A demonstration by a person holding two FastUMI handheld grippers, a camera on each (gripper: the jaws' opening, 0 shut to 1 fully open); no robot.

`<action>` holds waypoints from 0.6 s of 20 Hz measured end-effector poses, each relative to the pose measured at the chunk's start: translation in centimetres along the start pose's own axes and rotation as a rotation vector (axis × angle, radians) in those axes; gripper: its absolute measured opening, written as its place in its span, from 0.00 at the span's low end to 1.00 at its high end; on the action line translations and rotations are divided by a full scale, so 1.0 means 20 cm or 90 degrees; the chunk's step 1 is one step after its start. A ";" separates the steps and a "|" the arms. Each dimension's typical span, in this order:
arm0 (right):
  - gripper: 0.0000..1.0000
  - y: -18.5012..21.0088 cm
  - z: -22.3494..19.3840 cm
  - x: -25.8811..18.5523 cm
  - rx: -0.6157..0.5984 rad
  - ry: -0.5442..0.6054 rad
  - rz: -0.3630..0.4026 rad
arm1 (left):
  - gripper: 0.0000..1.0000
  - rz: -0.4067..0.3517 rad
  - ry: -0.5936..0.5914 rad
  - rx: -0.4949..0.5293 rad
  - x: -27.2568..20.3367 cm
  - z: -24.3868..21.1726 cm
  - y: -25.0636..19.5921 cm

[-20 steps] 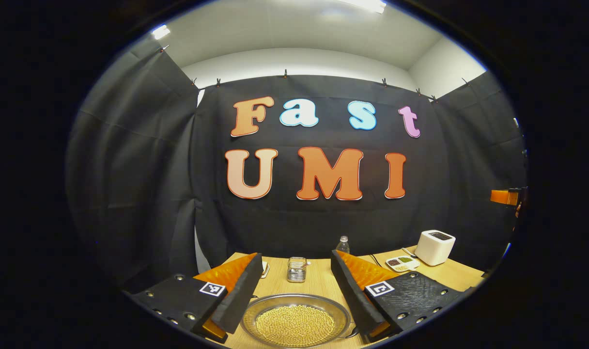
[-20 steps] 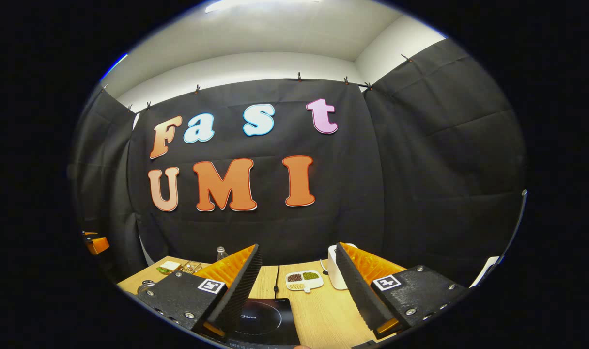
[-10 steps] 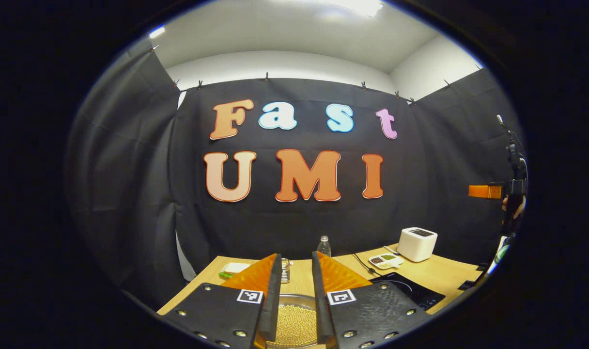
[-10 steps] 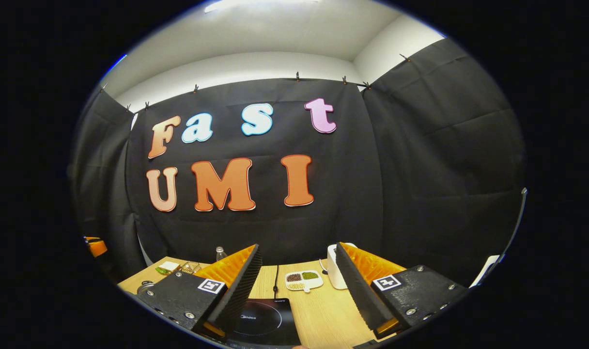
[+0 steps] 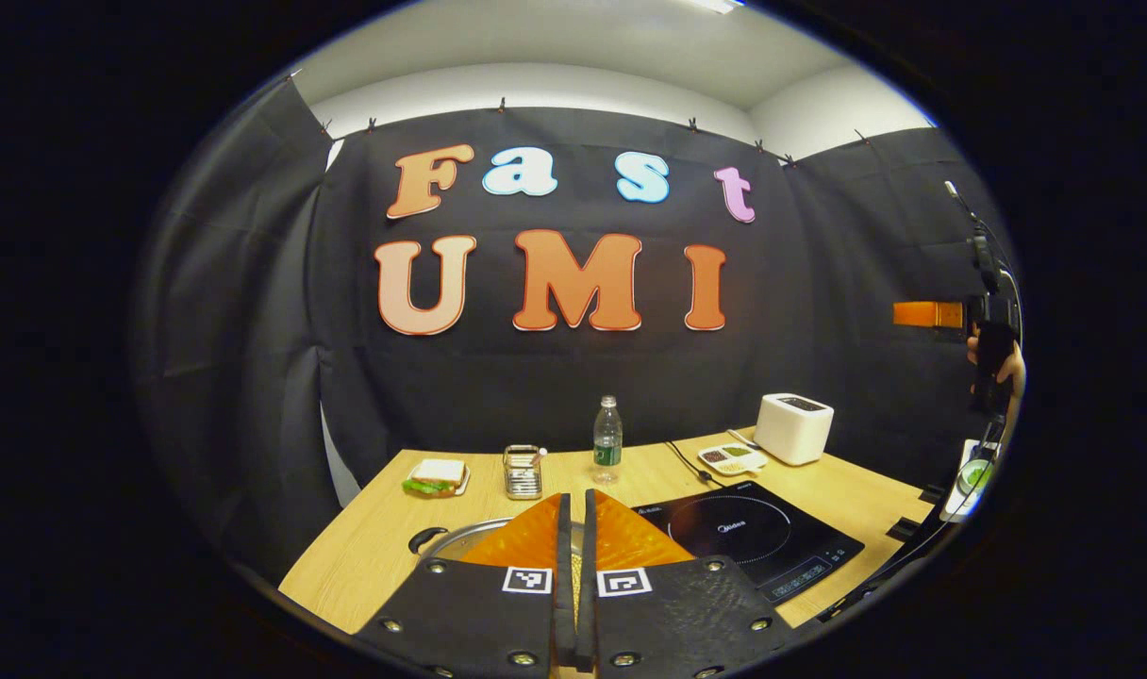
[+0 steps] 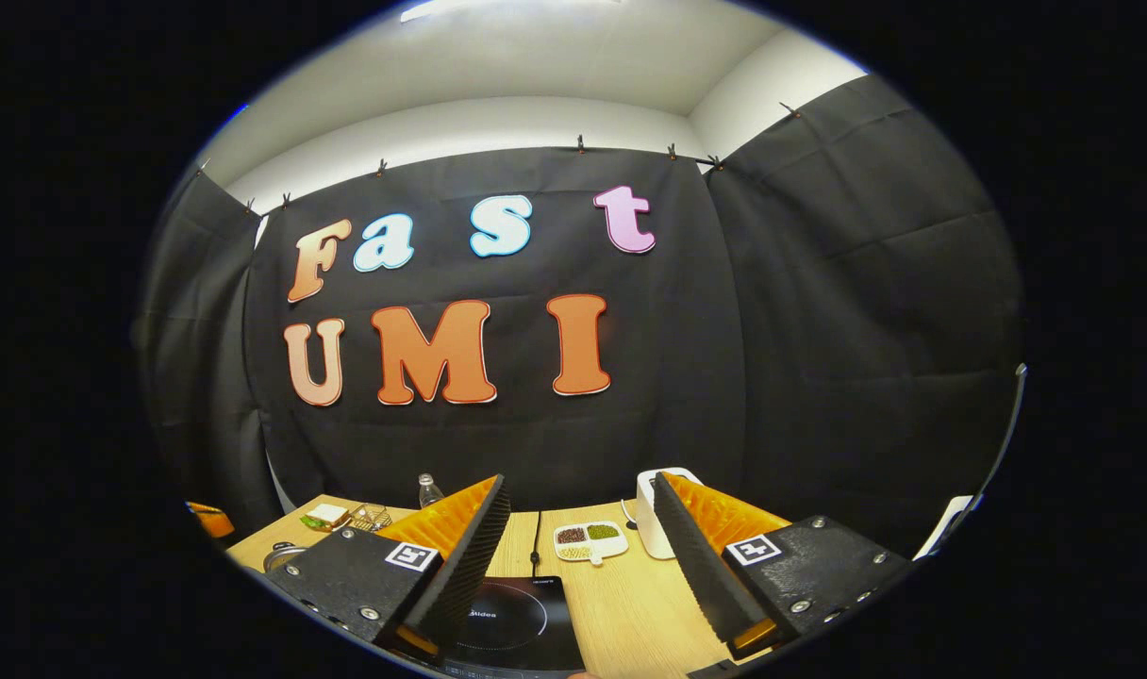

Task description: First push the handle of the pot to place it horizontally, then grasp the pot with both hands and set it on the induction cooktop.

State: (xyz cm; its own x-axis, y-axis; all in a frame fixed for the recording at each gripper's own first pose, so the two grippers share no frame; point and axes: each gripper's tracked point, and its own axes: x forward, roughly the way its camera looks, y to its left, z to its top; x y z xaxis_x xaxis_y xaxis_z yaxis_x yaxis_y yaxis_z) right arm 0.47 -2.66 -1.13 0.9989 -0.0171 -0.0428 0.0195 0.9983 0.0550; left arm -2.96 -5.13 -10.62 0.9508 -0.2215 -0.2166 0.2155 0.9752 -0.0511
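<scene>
Pot [image 5: 460, 538] sits just beyond our left gripper [image 5: 573, 528], fingers pressed together; our right gripper [image 6: 578, 538] spreads wide over the cooktop [image 6: 522, 618].

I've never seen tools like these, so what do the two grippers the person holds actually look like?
Each gripper, left and right, has two wedge-shaped fingers on flat dark plates studded with silver screws. Every plate carries a small square black-and-white marker. The right gripper's pads are ribbed.
</scene>
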 end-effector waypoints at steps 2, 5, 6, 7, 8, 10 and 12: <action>0.95 0.00 -0.01 0.01 -0.004 0.001 -0.001 | 0.02 -0.008 0.023 -0.002 -0.01 -0.09 -0.03; 0.95 0.00 -0.03 0.01 -0.015 0.006 -0.004 | 0.03 -0.016 0.057 -0.005 -0.03 -0.22 -0.05; 1.00 0.00 -0.04 0.00 -0.016 0.008 -0.002 | 0.02 -0.021 0.067 -0.010 -0.03 -0.26 -0.06; 1.00 0.01 -0.04 0.00 -0.016 0.010 0.001 | 0.02 -0.028 0.078 -0.012 -0.05 -0.30 -0.09; 0.95 0.01 -0.05 0.00 -0.016 0.012 0.002 | 0.02 -0.032 0.088 -0.013 -0.06 -0.33 -0.09; 0.95 0.02 -0.05 0.01 -0.021 0.011 0.002 | 0.03 -0.038 0.106 -0.011 -0.08 -0.40 -0.12; 0.95 0.01 -0.05 0.00 -0.025 0.010 -0.002 | 0.03 -0.049 0.124 -0.017 -0.10 -0.47 -0.15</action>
State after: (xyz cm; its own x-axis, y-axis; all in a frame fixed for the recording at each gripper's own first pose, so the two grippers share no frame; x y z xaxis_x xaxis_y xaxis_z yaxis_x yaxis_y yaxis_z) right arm 0.45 -2.47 -2.18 0.9981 -0.0197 -0.0585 0.0207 0.9997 0.0163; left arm -7.54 -7.67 -19.25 0.8702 -0.2938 -0.3955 0.2771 0.9556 -0.1002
